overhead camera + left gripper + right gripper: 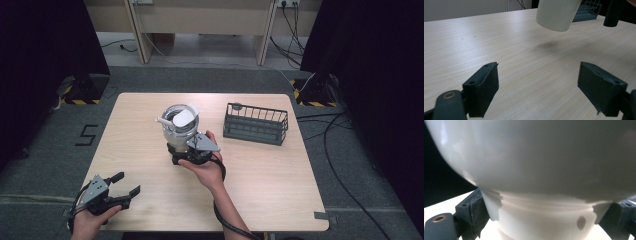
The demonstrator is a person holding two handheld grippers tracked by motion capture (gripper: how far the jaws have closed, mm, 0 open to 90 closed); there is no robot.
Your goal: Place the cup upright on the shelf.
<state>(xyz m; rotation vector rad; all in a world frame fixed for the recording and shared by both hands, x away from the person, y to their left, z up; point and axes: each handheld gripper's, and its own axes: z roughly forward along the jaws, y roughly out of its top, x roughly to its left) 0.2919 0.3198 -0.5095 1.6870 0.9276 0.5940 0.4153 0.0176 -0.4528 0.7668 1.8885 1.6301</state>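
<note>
Right gripper (192, 145) clamps white cup (179, 125) low on its body, lifted above surface (270, 170) mid-table; looks rigid, smooth, probably slippery (hold the narrow base); left gripper (122, 192) spread wide, empty.

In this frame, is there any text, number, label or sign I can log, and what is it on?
"5": black mark on the grey floor left of the light wooden table.
White cup held in the right tongs: no print visible.
Dark wire basket: no label visible.
</note>
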